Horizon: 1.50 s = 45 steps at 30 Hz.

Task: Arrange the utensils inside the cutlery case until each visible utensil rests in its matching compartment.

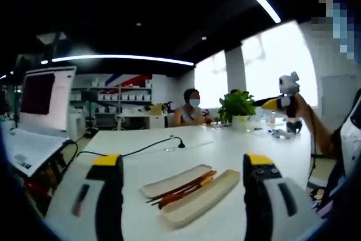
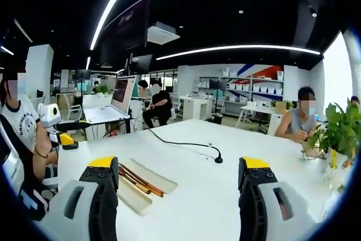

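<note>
A cream cutlery case [image 1: 211, 195] lies opened flat in two long halves on the white table [image 1: 141, 162]. Several reddish-brown sticks, chopsticks or slim utensils [image 1: 181, 190], rest along the seam between the halves. My left gripper [image 1: 183, 163] hovers just short of the case, open, nothing between its fingers. In the right gripper view the case [image 2: 151, 178] and the sticks [image 2: 141, 182] lie low on the left, beside the left finger [image 2: 101, 193]. My right gripper [image 2: 177, 163] is open and holds nothing. Hands hold both grippers, each seen in the other's view: the right [image 1: 285, 101], the left [image 2: 61, 137].
A black cable ending in a small stand [image 1: 179, 144] [image 2: 217, 159] crosses the table beyond the case. A laptop [image 1: 39, 97] stands at one table end, a potted plant [image 1: 237, 105] [image 2: 338, 131] at the other. A person [image 1: 190, 111] [image 2: 302, 119] sits at the far side.
</note>
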{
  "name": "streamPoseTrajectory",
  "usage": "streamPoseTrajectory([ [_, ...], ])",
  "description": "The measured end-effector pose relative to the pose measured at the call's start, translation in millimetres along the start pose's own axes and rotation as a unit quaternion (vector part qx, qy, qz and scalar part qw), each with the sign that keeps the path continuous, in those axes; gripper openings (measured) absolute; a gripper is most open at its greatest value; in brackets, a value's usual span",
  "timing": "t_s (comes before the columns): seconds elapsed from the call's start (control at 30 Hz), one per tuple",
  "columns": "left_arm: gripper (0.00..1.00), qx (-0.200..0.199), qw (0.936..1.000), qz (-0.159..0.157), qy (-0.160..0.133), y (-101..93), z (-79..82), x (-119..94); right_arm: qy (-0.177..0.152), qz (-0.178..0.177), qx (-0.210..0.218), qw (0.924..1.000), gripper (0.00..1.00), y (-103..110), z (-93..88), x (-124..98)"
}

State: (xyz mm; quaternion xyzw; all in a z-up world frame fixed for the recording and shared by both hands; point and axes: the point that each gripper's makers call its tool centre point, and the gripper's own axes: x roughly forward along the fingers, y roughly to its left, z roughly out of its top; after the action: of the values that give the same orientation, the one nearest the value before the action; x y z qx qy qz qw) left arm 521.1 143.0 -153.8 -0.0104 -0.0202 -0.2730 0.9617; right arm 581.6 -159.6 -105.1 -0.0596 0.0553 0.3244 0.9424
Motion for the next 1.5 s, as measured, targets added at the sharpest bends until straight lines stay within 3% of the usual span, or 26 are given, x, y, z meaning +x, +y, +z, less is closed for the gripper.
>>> streamPoseTrajectory([
  [0.4, 0.89, 0.014, 0.9997, -0.012, 0.016, 2.5, 3.3, 21, 0.018, 0.030, -0.016, 0.9993, 0.87, 4, 3.4, 26],
  [1.07, 0.79, 0.047, 0.9951, -0.062, 0.061, 11.4, 12.1, 52, 0.050, 0.082, -0.023, 0.9952, 0.71, 15, -17.4, 68],
  [1.23, 0.73, 0.065, 0.9907, -0.085, 0.083, 12.4, 11.7, 63, 0.059, 0.098, -0.029, 0.9930, 0.68, 21, -24.0, 80],
  [1.5, 0.59, 0.067, 0.9780, -0.131, 0.148, 18.2, -8.6, 81, 0.079, 0.127, -0.041, 0.9879, 0.63, 30, -38.7, 98],
])
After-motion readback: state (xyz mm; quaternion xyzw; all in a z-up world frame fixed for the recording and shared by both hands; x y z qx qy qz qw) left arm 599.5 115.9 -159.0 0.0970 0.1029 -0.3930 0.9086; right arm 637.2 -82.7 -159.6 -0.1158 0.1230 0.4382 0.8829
